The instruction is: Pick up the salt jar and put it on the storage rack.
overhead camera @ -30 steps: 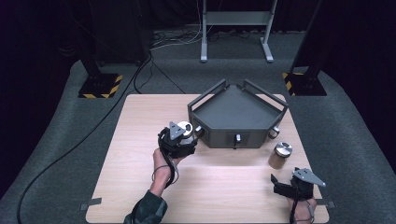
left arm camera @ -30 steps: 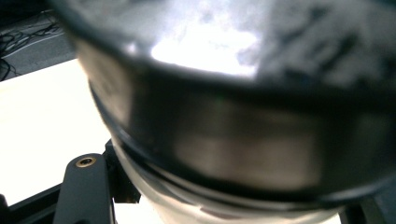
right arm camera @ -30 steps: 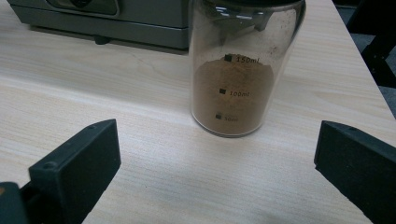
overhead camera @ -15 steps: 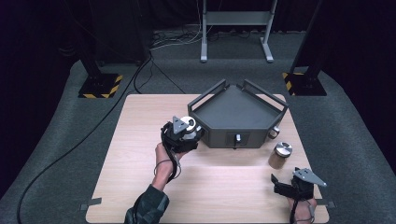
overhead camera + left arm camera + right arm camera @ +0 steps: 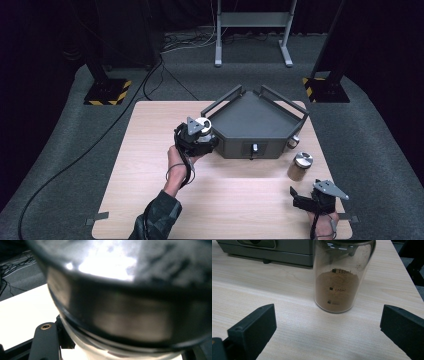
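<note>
Right gripper (image 5: 300, 196): nearest item, at the table's near right corner; jaws spread wide, nothing between them, aimed at the brown-powder jar.
Brown-powder jar (image 5: 343, 277): glass, metal lid, printed volume marks; upright on the table (image 5: 150, 165), just in front of the tray's right front corner; not gripped.
Left gripper (image 5: 202, 135): mid-table, left of the tray; jaws clamped on the second jar, held off the table.
Second jar (image 5: 202, 123): pale metal lid facing up, at the tray's left wall; in the left gripper view (image 5: 125, 302) it is blurred and close against the lens, contents unreadable.
Tray (image 5: 280, 107): dark, angular, raised rails; interior bare.
Progress: judged as loading jars into the tray. One jar picked up but not yet set inside; the other awaiting pickup. Nothing placed so far.
</note>
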Available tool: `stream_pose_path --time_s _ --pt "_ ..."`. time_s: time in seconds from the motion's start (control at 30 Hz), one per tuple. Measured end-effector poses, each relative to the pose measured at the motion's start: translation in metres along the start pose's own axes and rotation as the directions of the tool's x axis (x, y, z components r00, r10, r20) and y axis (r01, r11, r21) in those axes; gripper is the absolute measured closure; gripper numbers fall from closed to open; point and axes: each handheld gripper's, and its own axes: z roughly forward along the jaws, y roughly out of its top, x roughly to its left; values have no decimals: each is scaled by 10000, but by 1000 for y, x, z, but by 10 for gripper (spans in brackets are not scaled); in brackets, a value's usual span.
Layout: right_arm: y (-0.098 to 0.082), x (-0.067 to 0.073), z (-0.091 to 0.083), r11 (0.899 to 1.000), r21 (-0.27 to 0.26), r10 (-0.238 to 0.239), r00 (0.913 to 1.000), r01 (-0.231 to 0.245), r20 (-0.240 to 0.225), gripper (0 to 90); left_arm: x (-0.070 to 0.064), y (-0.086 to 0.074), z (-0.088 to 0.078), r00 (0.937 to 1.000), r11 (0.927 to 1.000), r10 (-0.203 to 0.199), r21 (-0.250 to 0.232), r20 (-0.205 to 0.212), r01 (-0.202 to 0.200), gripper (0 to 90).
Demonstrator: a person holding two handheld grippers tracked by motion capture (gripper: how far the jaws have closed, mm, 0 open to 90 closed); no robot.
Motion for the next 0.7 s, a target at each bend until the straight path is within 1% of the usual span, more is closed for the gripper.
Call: stream_pose_path --time_s 0.17,0.33,0.7 --pt "0 0 0 10000 -4 12 10000 -12 12 0 1 3 1 10000 10000 -66 -37 41 66 316" --pt "0 0 0 10000 -22 26 10000 -26 29 0 1 6 0 10000 10000 -9 -95 64 9 315" --pt "0 1 0 10000 -14 1 10000 -1 53 0 3 13 0 10000 9998 -41 -209 54 42 316"
